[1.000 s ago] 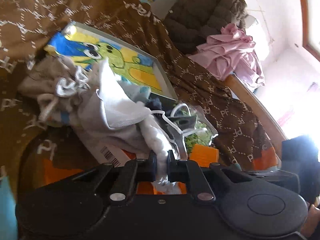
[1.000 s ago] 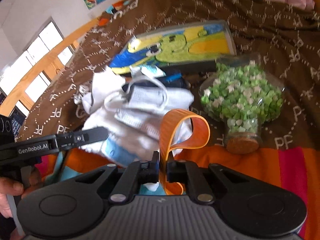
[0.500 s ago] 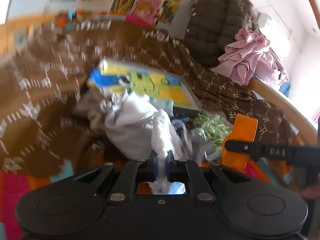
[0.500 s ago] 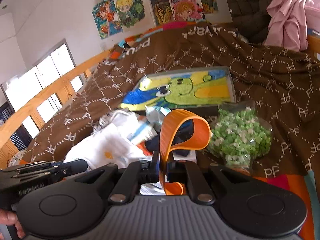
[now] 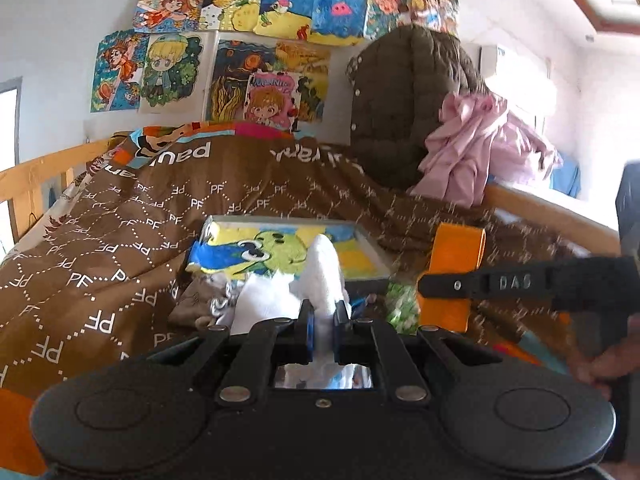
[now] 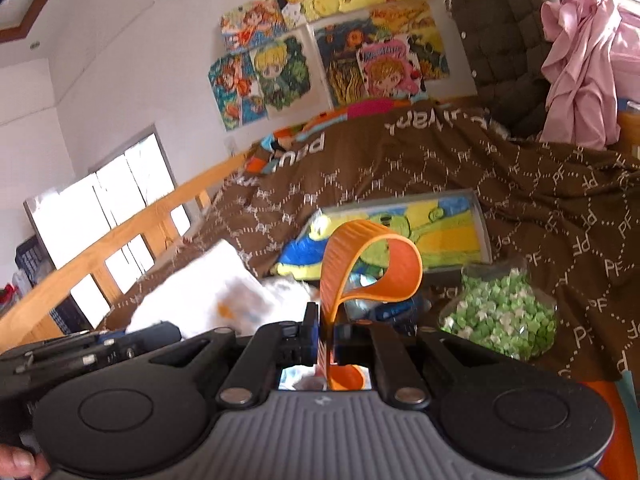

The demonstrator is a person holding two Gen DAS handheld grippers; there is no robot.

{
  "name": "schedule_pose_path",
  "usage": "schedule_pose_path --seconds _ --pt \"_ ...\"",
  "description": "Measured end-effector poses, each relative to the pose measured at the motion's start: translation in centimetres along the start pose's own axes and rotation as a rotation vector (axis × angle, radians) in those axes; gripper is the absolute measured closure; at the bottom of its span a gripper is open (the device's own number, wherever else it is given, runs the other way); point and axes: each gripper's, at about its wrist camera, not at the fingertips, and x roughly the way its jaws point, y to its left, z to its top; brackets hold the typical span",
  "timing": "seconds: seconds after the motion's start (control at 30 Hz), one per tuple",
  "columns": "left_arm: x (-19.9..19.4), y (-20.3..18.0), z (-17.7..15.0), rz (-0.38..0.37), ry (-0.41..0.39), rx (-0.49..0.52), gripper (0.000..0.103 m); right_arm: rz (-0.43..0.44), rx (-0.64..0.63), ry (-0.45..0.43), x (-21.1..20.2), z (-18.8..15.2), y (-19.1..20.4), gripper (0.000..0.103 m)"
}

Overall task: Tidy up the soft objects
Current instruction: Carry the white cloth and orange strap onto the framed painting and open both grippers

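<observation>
Left gripper clamping white cloth

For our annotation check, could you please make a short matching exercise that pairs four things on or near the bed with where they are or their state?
Things:
1. white cloth
2. orange strap
3. jar of green stars
4. pink garment

Places or states:
A. lying on the brown blanket, to the right of the picture frame
B. clamped in the left gripper
C. draped at the far end of the bed, beside the dark quilted jacket
D. looped, clamped in the right gripper

Pairs: 1-B, 2-D, 3-A, 4-C
</observation>
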Motion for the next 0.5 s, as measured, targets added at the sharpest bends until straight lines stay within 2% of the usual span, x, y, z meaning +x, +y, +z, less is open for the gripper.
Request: schedule_pose_path --seconds 0.13,0.27,0.37,0.5 --pt "-0.3 0.7 2.5 -0.035 -0.01 -0.074 0.095 -0.006 -0.022 -0.027 -0.4 1.5 1.5 0.096" --pt "-0.1 0.9 5.7 -0.04 -0.034 -0.054 0.095 0.004 -0.084 -0.062 0.2 2.9 3.2 0.096" --pt "0.6 1.4 8.0 -0.045 -0.049 -0.058 0.095 0.018 -0.133 -0.089 1.7 3.8 3.8 0.096" --pt "2.4 2.4 10.4 -0.059 -0.078 -0.067 0.095 0.022 -0.146 -0.1 5.1 4.8 2.8 0.096"
